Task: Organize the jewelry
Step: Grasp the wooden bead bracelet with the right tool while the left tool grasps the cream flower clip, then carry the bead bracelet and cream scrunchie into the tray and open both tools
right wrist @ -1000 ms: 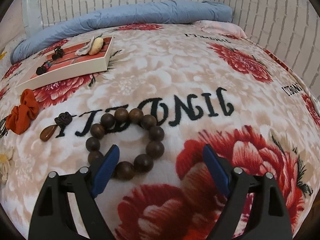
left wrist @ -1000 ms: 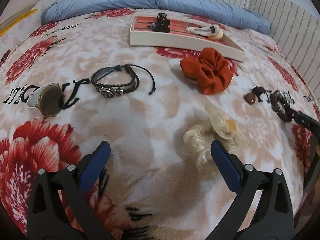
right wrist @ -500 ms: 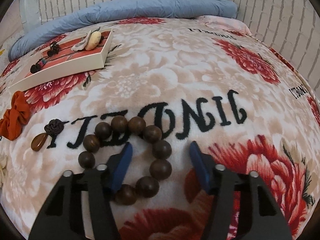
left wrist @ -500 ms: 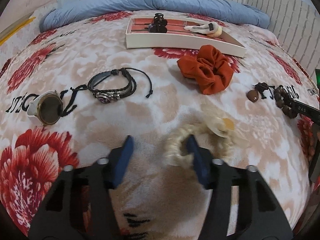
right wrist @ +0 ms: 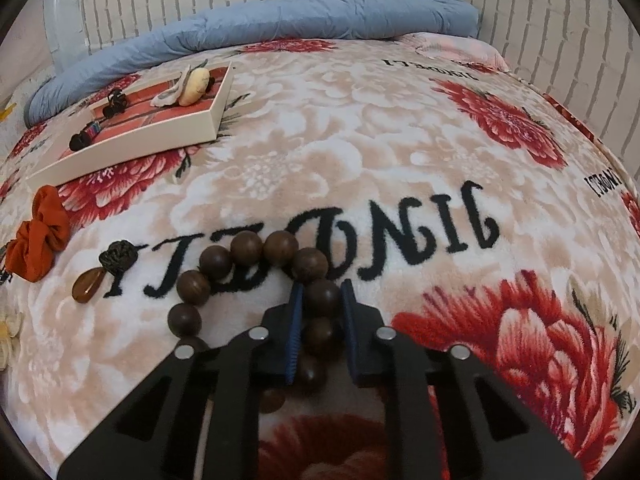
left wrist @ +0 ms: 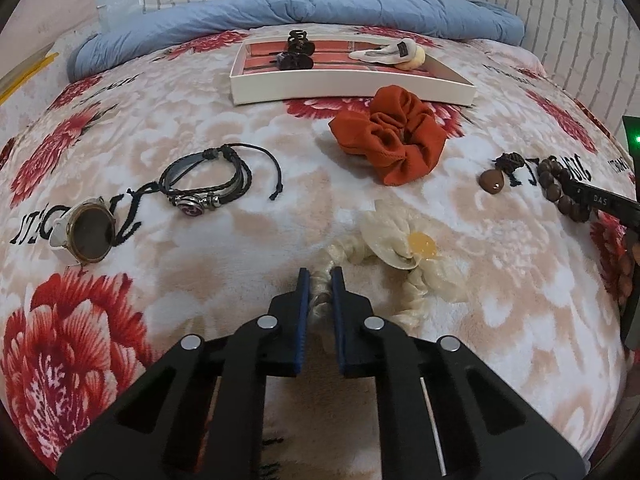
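So: left claw (left wrist: 319, 280) clenched on cream scrunchie (left wrist: 400, 248) band, thin bit grips easiest | right claw (right wrist: 322, 292) closing, pinching wooden bead bracelet (right wrist: 248, 268) | white tray (left wrist: 352, 88) far ahead, likely destination

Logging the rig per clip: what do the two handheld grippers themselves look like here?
Both match: the left gripper and right gripper have black angular plastic arms with cut-out openings, silver round pivot pins, and two flat blue pads with ribbed faces. No cables, hands or sleeves show. White lettering marks the right gripper's side.
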